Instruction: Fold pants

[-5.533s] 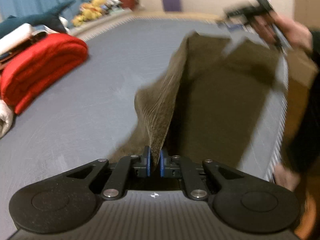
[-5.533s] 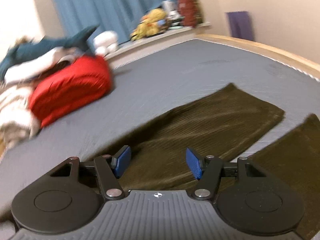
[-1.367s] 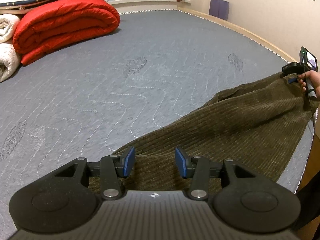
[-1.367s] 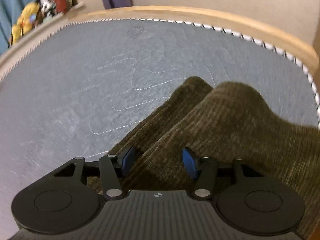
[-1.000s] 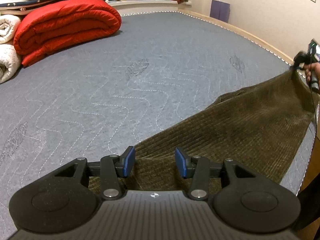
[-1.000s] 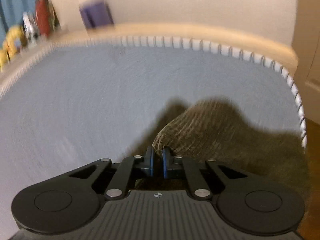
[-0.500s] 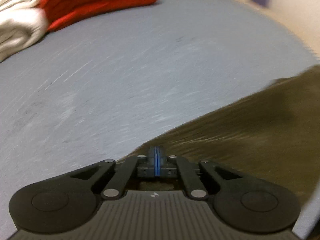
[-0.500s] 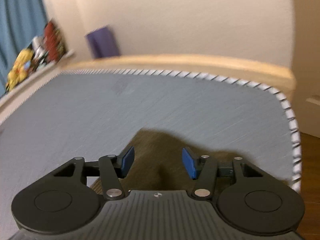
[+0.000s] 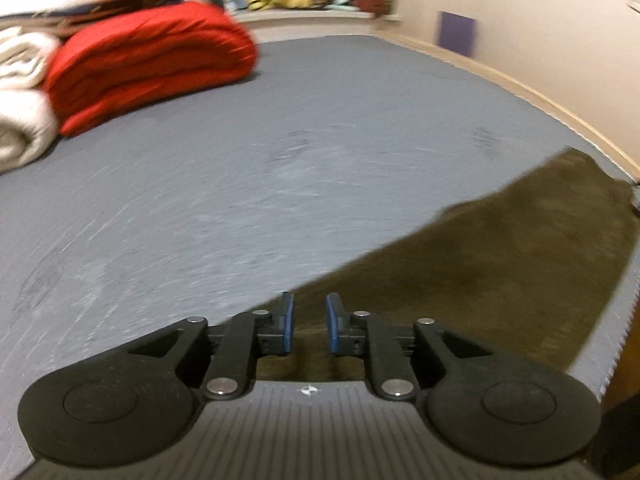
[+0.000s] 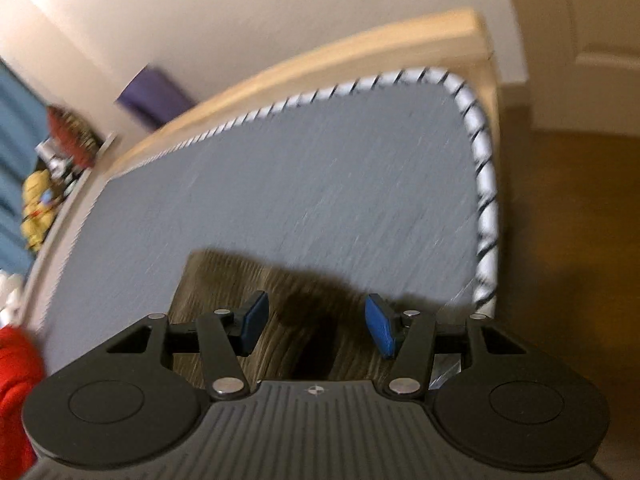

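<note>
From the left wrist, the pants (image 9: pixel 500 264) are a dark olive, ribbed cloth lying flat on the grey mattress (image 9: pixel 240 152), stretching from under the left claw (image 9: pixel 308 322) away to its right. Its jaws are opening, a narrow gap between them, nothing pinched.

From the right wrist, one squared end of the pants (image 10: pixel 248 284) lies just below the right claw (image 10: pixel 316 326), whose jaws stand apart, holding nothing.

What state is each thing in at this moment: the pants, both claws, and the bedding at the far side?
Pants: lying flat on the mattress, spread toward its edge, held by neither claw.
Left claw: jaws opening, narrow gap, nothing pinched, cloth below.
Right claw: open wide over the pants' end, gripping nothing.
Red blanket: folded, stacked beside the white one.
White blanket: rolled up.
</note>
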A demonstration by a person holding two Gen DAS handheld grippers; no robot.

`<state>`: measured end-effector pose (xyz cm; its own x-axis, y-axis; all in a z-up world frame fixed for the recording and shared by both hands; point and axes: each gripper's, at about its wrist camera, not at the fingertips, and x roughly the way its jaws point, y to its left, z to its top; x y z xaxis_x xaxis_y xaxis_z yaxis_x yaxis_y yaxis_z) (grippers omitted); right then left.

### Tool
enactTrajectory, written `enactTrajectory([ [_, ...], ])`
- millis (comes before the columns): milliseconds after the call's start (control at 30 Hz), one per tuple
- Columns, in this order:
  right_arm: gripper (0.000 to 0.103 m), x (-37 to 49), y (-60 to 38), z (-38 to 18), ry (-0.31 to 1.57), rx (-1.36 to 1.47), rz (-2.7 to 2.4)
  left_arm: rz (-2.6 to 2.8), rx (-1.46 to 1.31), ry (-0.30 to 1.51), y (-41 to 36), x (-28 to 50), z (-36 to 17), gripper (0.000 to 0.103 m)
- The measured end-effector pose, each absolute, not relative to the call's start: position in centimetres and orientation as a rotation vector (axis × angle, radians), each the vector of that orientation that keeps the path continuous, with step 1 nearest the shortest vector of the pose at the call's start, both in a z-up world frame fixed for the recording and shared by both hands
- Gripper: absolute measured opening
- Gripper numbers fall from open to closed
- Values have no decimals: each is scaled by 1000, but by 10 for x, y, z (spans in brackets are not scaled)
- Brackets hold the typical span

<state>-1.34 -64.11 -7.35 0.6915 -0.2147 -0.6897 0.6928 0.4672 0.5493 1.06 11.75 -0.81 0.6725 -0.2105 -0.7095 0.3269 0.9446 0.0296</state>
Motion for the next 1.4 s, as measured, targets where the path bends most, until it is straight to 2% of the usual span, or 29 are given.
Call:
enactTrajectory([
  [133, 56, -3, -643, -96, 617, 1040, -504, -342, 193, 761, 103, 4, -11, 23],
  [167, 50, -2, -643, -98, 613, 1068, -499, -346, 192, 763, 103, 5, -13, 23],
  [200, 19, -3, -643, -99, 590, 1086, -510, -351, 189, 768, 103, 4, -15, 23],
  [233, 12, -5, -643, -99, 562, 1113, -514, -362, 189, 775, 101, 4, -18, 23],
  [367, 10, -16, -621, -55, 446, 1018, -602, -471, 242, 781, 83, -6, -23, 23],
  [433, 10, -19, -607, -39, 466, 953, -669, -552, 264, 782, 72, -12, -25, 23],
  [633, 18, -19, -619, -70, 638, 928, -760, -763, 277, 863, 44, -25, -49, 23],
  [667, 28, -22, -623, -71, 637, 910, -762, -777, 289, 880, 41, -28, -54, 23],
  [700, 42, -23, -625, -70, 633, 886, -754, -790, 311, 898, 37, -29, -62, 23],
  [733, 50, -23, -626, -68, 634, 854, -734, -797, 329, 908, 34, -33, -67, 23],
  [767, 57, -22, -628, -65, 640, 824, -710, -810, 347, 921, 31, -34, -73, 26],
  [833, 57, -20, -626, -61, 657, 764, -641, -845, 379, 936, 26, -39, -80, 41],
  [867, 57, -19, -626, -61, 665, 748, -622, -861, 392, 935, 24, -42, -82, 53],
  [933, 58, -18, -624, -60, 677, 726, -592, -874, 421, 927, 23, -48, -86, 56],
  [967, 58, -17, -625, -60, 678, 723, -571, -871, 439, 924, 21, -50, -88, 56],
  [1033, 59, -16, -622, -57, 680, 713, -528, -854, 452, 937, 16, -48, -92, 46],
  [1100, 60, -15, -620, -55, 680, 701, -485, -863, 434, 948, 16, -45, -91, 26],
  [1133, 60, -15, -618, -55, 679, 694, -471, -872, 428, 948, 17, -45, -89, 24],
  [1233, 60, -15, -616, -54, 687, 682, -440, -889, 432, 945, 16, -46, -80, 1],
  [1400, 60, -18, -614, -56, 702, 704, -389, -903, 471, 953, 18, -50, -68, 1],
])
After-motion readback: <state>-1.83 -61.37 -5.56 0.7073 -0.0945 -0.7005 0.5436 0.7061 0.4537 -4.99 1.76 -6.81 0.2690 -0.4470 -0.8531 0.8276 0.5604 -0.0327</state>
